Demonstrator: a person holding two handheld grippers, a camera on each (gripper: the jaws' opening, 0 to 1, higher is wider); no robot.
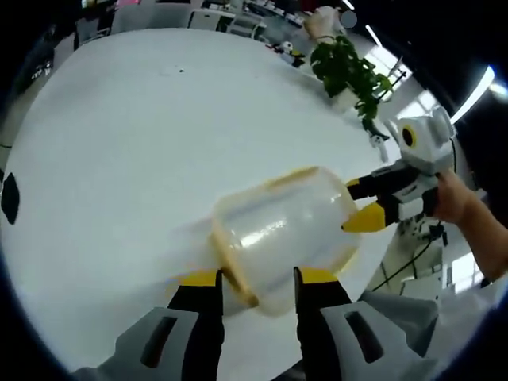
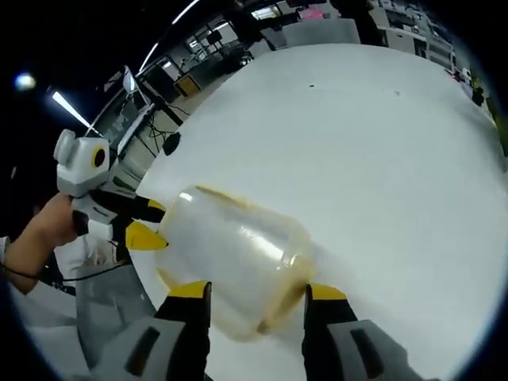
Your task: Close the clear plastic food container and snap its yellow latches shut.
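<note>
The clear plastic food container (image 1: pixel 278 226) with yellowish trim hangs tilted over the white table (image 1: pixel 143 143), blurred by motion. My left gripper (image 1: pixel 258 278) has its yellow-tipped jaws on either side of the container's near end, pressed against it. The right gripper (image 1: pixel 361 202) comes in from the right and touches the container's far end. In the right gripper view the same container (image 2: pixel 238 246) sits between my right gripper's (image 2: pixel 258 290) jaws, which press on it, and the left gripper (image 2: pixel 147 222) meets it from the left. I cannot make out the latches.
A potted green plant (image 1: pixel 349 71) stands at the table's far right edge. A person's hand (image 1: pixel 456 198) holds the right gripper, and another hand (image 2: pixel 48 222) holds the left. The table edge (image 2: pixel 159 262) runs just under the container. Desks and chairs stand beyond.
</note>
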